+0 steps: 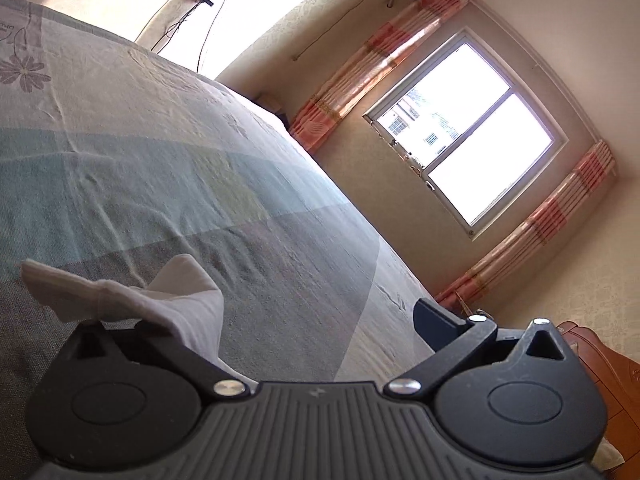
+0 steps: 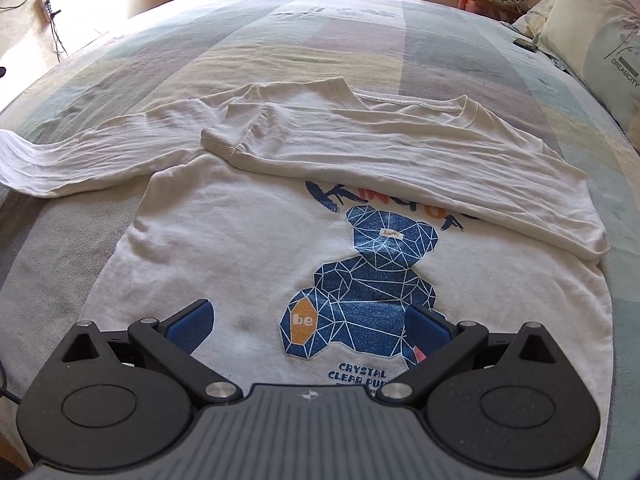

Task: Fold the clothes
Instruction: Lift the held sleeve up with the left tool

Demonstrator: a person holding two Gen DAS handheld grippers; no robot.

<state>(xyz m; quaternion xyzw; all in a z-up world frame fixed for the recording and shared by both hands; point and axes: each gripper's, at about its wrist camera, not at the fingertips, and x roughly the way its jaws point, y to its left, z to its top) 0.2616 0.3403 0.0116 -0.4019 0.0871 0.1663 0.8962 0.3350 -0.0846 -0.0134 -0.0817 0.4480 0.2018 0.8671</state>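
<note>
Where the white sweatshirt [image 2: 224, 248] lies spread on the bed [image 2: 328, 40], its chest print can be read: a blue geometric bear [image 2: 368, 292] with an orange patch marked "be", and below it "CRYSTAL CLEAR PU…", the rest hidden by the right gripper [image 2: 310, 322]. Above the bear, blue and orange brush lettering is mostly covered by a sleeve [image 2: 400, 152] folded across the chest, its ribbed cuff [image 2: 218, 142] near the middle. The other sleeve [image 2: 72, 152] stretches out flat to the left. A pillow [image 2: 600, 40] at the right carries "DREAMCITY". The fabric is creased and shows a faint grey smudge near the hem.

The right gripper hovers over the lower front with its blue pads wide apart, holding nothing. In the left wrist view, the left gripper [image 1: 280, 320] is tilted over the patchwork bedcover [image 1: 160, 160], its fingers spread wide; a bit of white cloth [image 1: 176, 300] drapes over one finger, though whether it is caught there cannot be told.
</note>
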